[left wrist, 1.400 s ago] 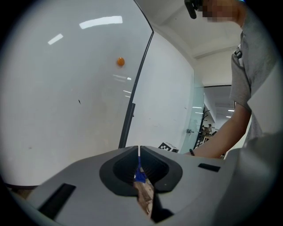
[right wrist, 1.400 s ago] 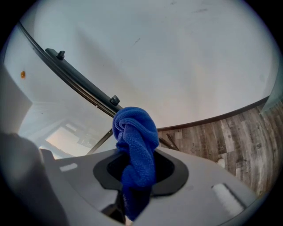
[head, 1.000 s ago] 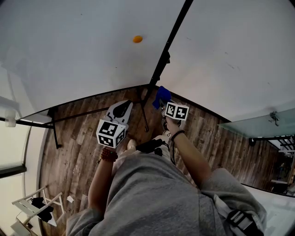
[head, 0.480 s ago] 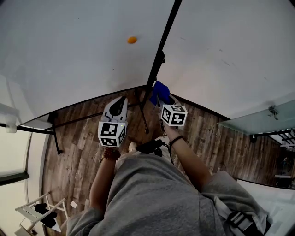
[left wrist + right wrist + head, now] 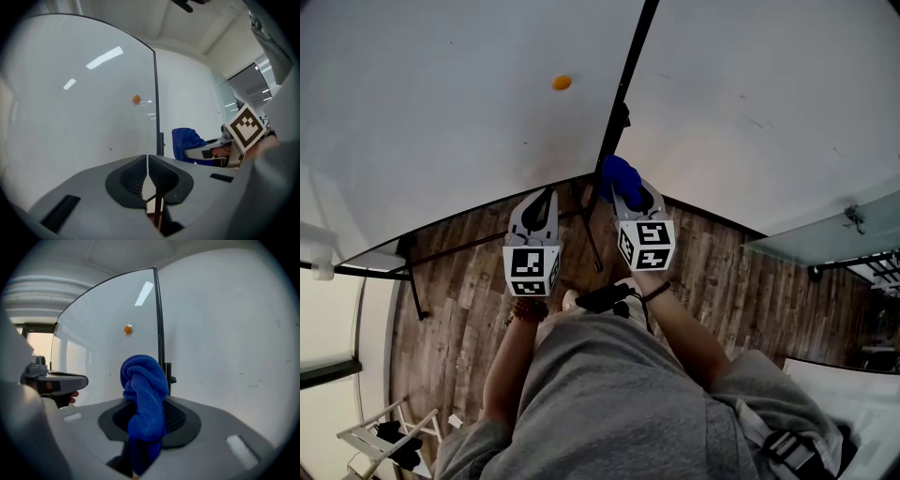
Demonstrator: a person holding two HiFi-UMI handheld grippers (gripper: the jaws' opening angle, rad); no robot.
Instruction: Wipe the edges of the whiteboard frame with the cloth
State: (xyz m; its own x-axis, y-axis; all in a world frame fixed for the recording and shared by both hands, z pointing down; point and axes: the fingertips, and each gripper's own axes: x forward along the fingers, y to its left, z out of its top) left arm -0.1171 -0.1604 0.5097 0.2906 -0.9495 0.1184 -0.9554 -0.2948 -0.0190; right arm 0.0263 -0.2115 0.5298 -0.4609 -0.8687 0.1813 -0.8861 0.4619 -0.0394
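Observation:
A whiteboard [image 5: 441, 103] stands ahead, with an orange magnet [image 5: 562, 82] on it. Its black frame edge [image 5: 626, 80] runs down the right side, next to a white wall. My right gripper [image 5: 623, 184] is shut on a bunched blue cloth [image 5: 618, 171], which hangs just by the lower end of that edge; I cannot tell whether it touches. In the right gripper view the cloth [image 5: 143, 397] fills the jaws, the frame edge [image 5: 160, 319] rising behind it. To the left my left gripper [image 5: 544, 199] points at the board's bottom. Its jaws are shut with nothing in them [image 5: 148, 171].
Black stand legs [image 5: 592, 234] of the board spread over the wooden floor [image 5: 459, 281] below both grippers. A glass partition [image 5: 825, 248] is at the right, a white rack [image 5: 380, 433] at the bottom left. The person's grey-clad legs fill the lower middle.
Both grippers have moved up and forward towards the board. The blue cloth has risen from near the floor line to beside the frame's lower end.

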